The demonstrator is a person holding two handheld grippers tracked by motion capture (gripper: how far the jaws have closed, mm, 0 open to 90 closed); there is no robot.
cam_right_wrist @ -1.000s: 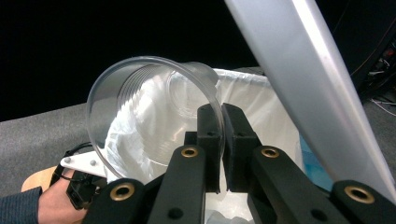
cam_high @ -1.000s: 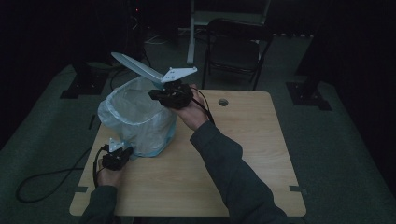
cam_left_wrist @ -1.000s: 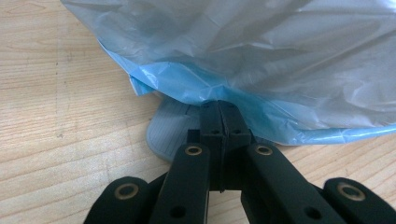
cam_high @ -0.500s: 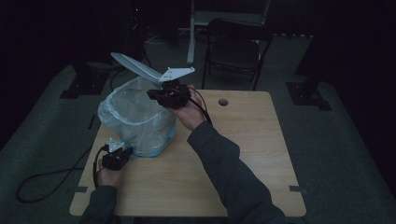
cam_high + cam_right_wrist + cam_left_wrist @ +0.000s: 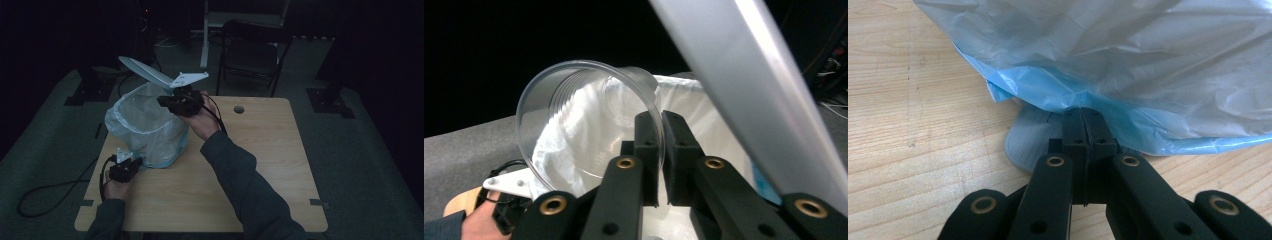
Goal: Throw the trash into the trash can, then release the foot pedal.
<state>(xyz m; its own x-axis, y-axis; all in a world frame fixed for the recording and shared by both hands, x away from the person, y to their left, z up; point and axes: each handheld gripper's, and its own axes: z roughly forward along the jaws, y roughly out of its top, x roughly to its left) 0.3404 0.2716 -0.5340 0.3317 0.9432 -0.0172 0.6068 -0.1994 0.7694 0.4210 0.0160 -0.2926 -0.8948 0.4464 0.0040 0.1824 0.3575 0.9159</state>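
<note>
The left gripper (image 5: 1083, 117) rests low on the wooden desk (image 5: 260, 165), its jaws closed on the hem of the blue plastic liner (image 5: 1108, 55) of a bin (image 5: 147, 127). The right gripper (image 5: 655, 125) hovers above the bin's open mouth, jaws clamped on the rim of a clear plastic cup (image 5: 589, 117) lying on its side.

— Any writing you can read, say on the bin (image 5: 150, 127) standing on the table?
— None. The bag (image 5: 1128, 65) lining that bin is plain pale blue, with no print or label.
— And the clear cup (image 5: 589, 125) held over the bin?
— Bare ridges, no brand, no numbers.
— The lid (image 5: 754, 95) raised above the bin?
— Plain grey, nothing legible.
</note>
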